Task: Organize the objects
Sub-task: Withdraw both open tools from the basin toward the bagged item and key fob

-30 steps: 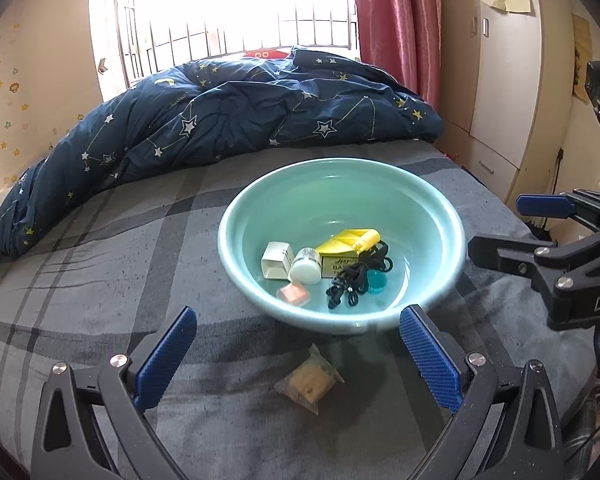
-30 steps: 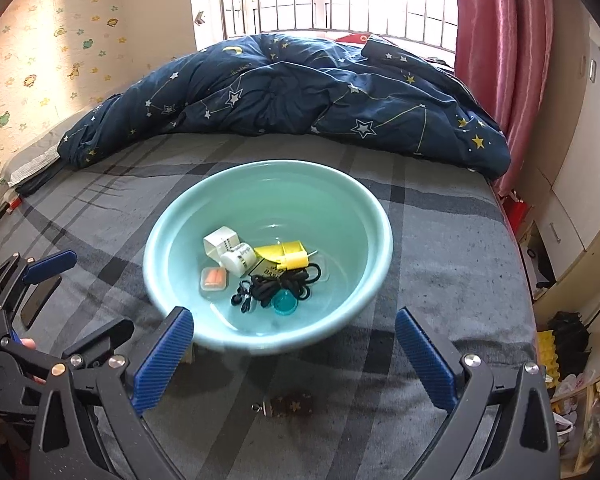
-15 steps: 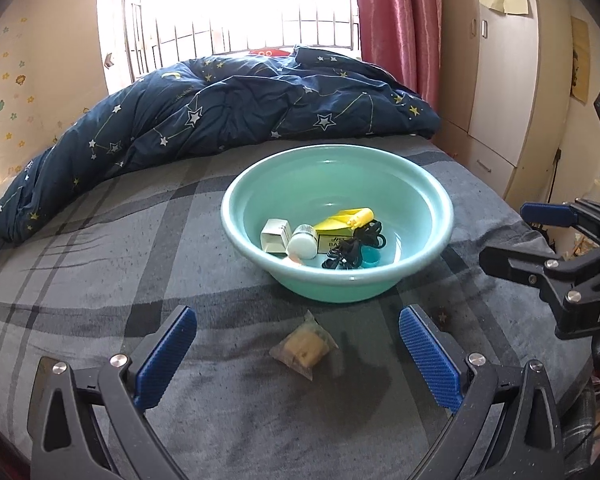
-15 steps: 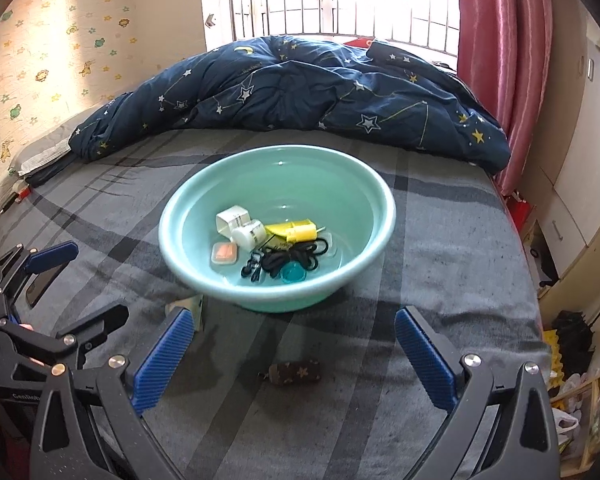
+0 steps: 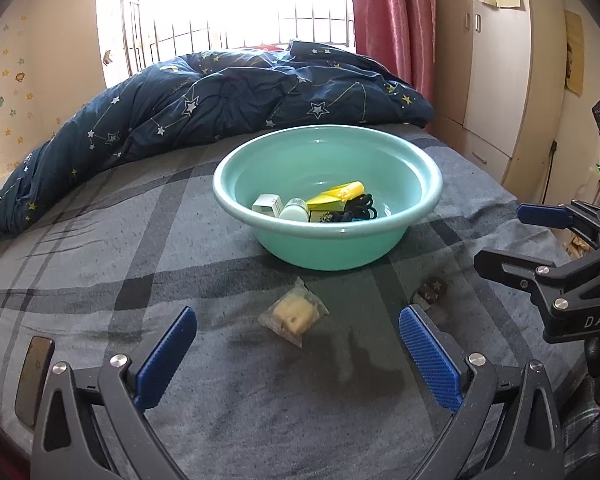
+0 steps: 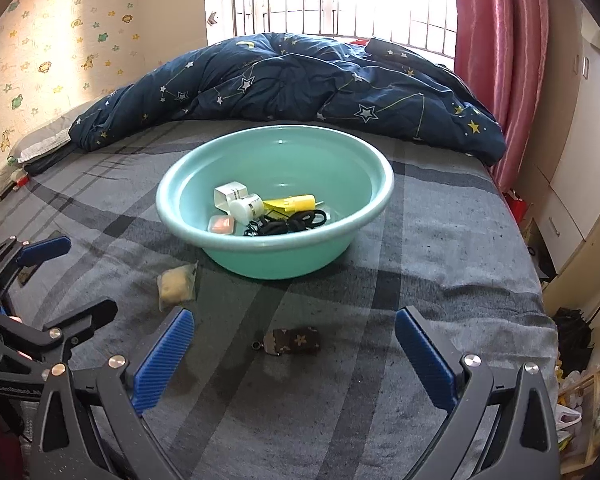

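A teal basin (image 5: 380, 256) (image 6: 240, 256) sits on the grey plaid bed. It holds a white box (image 6: 230, 194), a white jar (image 6: 246, 208), a yellow tube (image 6: 296, 202), black hair ties (image 6: 296, 222) and an orange case (image 6: 221, 225). A clear packet with a yellow block (image 5: 294, 314) (image 6: 176, 286) lies on the bed in front of the basin. A small dark star-patterned pouch (image 6: 294, 340) (image 5: 432, 290) lies to its right. My left gripper (image 5: 296, 356) is open and empty, just short of the packet. My right gripper (image 6: 294, 356) is open and empty, just short of the pouch.
A navy star-print duvet (image 5: 220, 100) is heaped behind the basin. A dark phone (image 5: 34, 380) lies at the bed's near left edge. A wardrobe (image 5: 496, 64) and pink curtain (image 6: 500, 60) stand to the right. The bed's right edge (image 6: 540, 280) drops off.
Both grippers have pulled back and lowered from over the basin. The packet and the pouch now lie in full view just ahead of them. Both stay open.
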